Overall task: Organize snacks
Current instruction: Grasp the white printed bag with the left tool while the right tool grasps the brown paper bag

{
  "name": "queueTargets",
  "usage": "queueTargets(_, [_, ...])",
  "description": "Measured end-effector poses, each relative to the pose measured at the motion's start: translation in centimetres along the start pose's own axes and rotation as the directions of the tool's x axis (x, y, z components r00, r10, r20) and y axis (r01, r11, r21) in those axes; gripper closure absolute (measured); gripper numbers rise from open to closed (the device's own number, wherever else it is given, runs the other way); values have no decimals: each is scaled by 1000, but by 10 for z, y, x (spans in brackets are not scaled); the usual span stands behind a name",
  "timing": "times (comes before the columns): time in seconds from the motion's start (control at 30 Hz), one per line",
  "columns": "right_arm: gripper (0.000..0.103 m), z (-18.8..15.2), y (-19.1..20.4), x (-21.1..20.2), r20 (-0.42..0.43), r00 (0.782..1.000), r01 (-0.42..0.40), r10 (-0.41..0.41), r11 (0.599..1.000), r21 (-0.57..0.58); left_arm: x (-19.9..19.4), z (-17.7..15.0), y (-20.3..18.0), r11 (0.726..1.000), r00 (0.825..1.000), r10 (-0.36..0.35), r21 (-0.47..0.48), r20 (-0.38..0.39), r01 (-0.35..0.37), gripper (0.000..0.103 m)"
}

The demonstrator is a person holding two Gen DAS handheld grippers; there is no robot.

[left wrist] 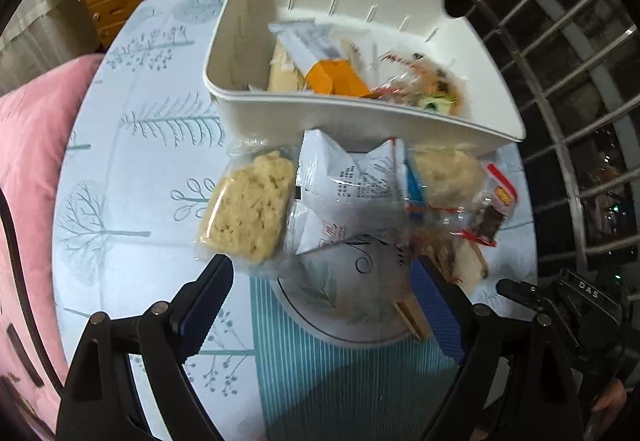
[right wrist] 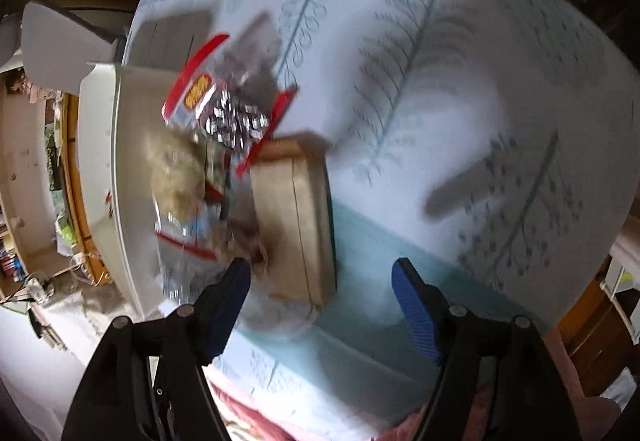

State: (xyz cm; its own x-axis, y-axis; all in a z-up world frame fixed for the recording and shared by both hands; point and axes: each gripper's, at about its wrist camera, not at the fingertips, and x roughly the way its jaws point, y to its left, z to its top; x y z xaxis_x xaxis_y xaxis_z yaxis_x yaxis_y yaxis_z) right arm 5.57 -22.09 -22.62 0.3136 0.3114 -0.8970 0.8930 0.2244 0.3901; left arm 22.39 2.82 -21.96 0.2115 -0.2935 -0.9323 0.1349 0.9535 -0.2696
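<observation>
Both grippers, left gripper and right gripper, hang wide and empty; clumsy closing could crush the near crumbly cake packet.

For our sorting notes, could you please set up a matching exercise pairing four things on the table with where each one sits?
Things:
1. orange packet
2. pale crumbly cake in clear wrap
3. white bin
4. left tongs

Places:
A. open, above the round printed plate
B. at the far side of the table, behind the loose snacks
C. on the tablecloth, left end of the loose snack pile
D. inside the bin

Pairs: 1-D, 2-C, 3-B, 4-A
</observation>
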Motion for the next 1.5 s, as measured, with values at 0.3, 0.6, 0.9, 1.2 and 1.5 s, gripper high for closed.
queueTargets(0.3, [30, 20, 24, 20, 38, 992, 123, -121, 991, -59, 33, 16, -3, 994, 999, 40, -100, -13, -41, 14])
queueTargets(0.6, [30, 22, 54, 41, 61, 974, 222, -216, 966, -133, 51, 31, -11, 992, 999, 33, -119, -19, -35, 14])
queueTargets(0.9, [30, 17, 74, 55, 61, 965, 263, -256, 946, -189, 66, 42, -24, 994, 999, 52, -93, -15, -53, 14])
queueTargets(1.2, [28, 0, 107, 73, 98, 928, 373, -360, 895, -245, 78, 51, -35, 996, 999, 47, -73, -25, -49, 40])
queueTargets(1.5, [38, -12, 125, 82, 128, 893, 449, -431, 845, -291, 74, 41, -26, 993, 998, 34, -109, -51, -39, 49])
